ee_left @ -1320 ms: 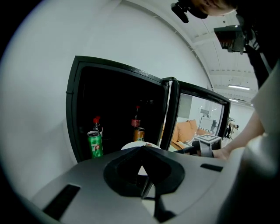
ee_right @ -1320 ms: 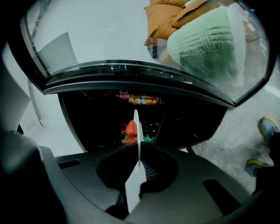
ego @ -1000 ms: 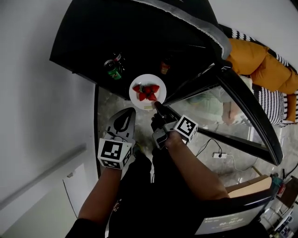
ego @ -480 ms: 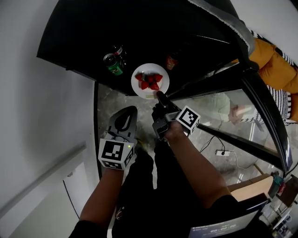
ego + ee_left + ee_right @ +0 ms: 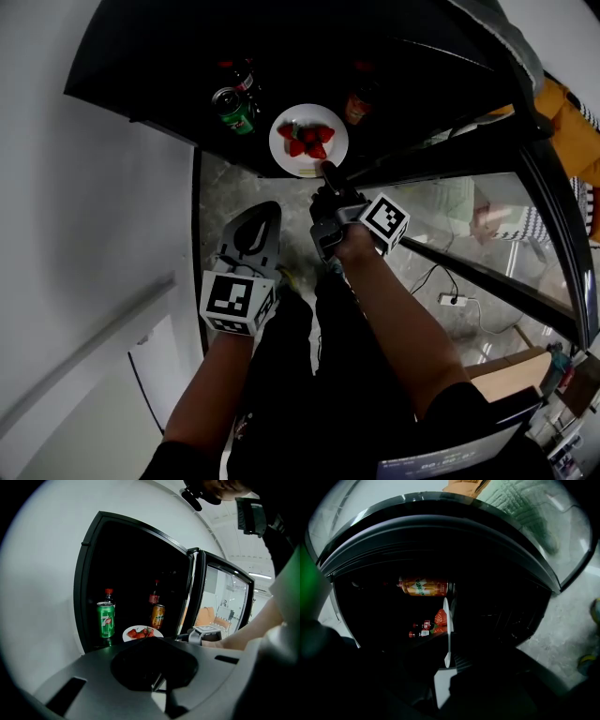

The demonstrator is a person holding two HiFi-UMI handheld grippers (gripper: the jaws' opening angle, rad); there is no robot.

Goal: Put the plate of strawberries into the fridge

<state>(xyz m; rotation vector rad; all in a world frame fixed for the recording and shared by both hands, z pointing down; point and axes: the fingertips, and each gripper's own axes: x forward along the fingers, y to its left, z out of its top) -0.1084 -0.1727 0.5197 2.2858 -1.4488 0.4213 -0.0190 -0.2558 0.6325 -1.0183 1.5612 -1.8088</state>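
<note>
Plate (image 5: 284,150) carried deeper into fridge (image 5: 169,56), near rim pinched in right claw (image 5: 327,170); left claw (image 5: 264,210) closed, empty.

You are wearing dark clothes | left hand-held gripper (image 5: 260,217) is showing grey, right hand-held gripper (image 5: 328,172) black | both are carrying black-and-white marker cubes (image 5: 234,302)

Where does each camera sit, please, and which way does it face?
Head view: on the head, facing steeply down at the fridge; forearms, left gripper and right gripper show.
Left gripper view: on the left gripper, facing into the fridge; its shut jaws fill the foreground.
Right gripper view: on the right gripper, rolled sideways, facing the fridge; jaws clamp the plate of strawberries edge-on.
All three share that plate.
</note>
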